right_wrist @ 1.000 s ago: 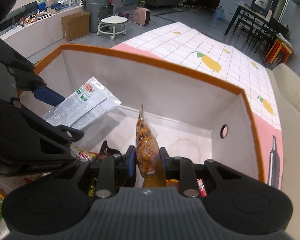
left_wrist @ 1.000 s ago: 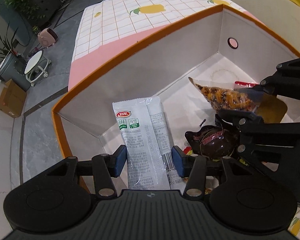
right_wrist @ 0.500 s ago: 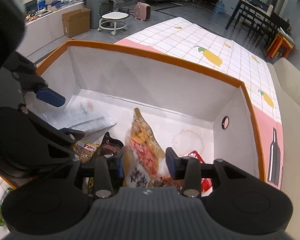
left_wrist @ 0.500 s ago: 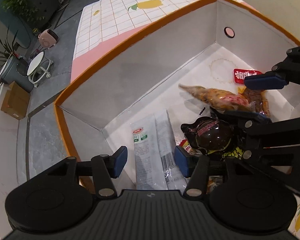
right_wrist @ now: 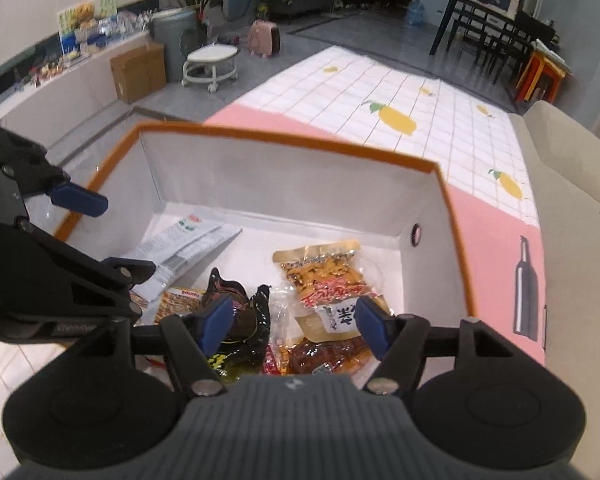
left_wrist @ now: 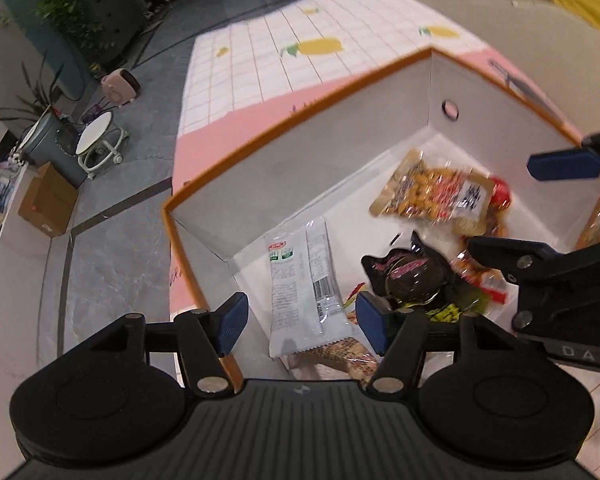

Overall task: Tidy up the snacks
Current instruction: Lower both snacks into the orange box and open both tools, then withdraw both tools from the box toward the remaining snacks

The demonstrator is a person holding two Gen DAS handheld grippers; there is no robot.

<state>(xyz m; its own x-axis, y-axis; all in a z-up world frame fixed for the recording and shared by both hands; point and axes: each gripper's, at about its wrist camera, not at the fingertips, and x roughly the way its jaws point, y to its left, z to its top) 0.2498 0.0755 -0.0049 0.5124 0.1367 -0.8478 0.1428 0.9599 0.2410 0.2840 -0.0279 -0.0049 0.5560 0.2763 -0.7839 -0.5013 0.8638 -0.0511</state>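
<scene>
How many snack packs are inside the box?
5 visible in the orange-rimmed box: white packet, dark chocolate pouch, yellow peanut bag, red-brown pack, waffle-print pack. More may hide underneath.

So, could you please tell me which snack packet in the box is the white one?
The long flat packet at the box's left end; the others are dark, orange or red.

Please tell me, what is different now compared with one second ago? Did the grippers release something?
Yes. The left gripper let go of the white packet, which now lies flat on the box floor. The right gripper let go of the yellow snack bag, which also dropped flat inside. Both grippers are open and have pulled back upward. The dark wrapped snack stayed where it was.
</scene>
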